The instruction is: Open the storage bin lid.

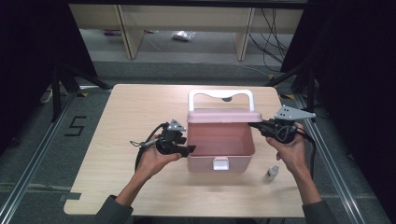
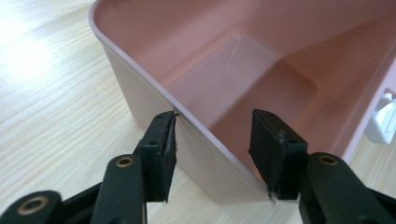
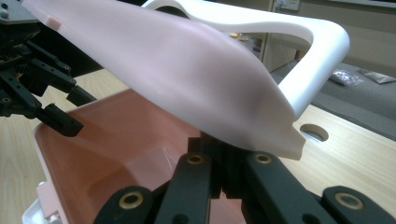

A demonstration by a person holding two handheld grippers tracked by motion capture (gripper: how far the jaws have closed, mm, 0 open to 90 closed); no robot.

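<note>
- Your left gripper (image 2: 212, 154) sits lowest in the high view, at the box's (image 1: 219, 140) left wall; its jaws straddle that wall, one pad outside and one inside, with a gap showing on the inner side, so they are parted and not clamping.
- Your right gripper (image 1: 254, 125) is pinched tight on the lid's (image 3: 187, 70) edge at the box's right rear corner, holding it raised and tilted over the open box.
- Pink box: it stands on the table (image 1: 140, 107), right of centre, its white latch (image 1: 220, 164) facing you.
- White handle (image 1: 221, 97) stands up behind the lid.
- Small bottle (image 1: 272, 172) stands on the table near the box's front right corner, apart from it.
</note>
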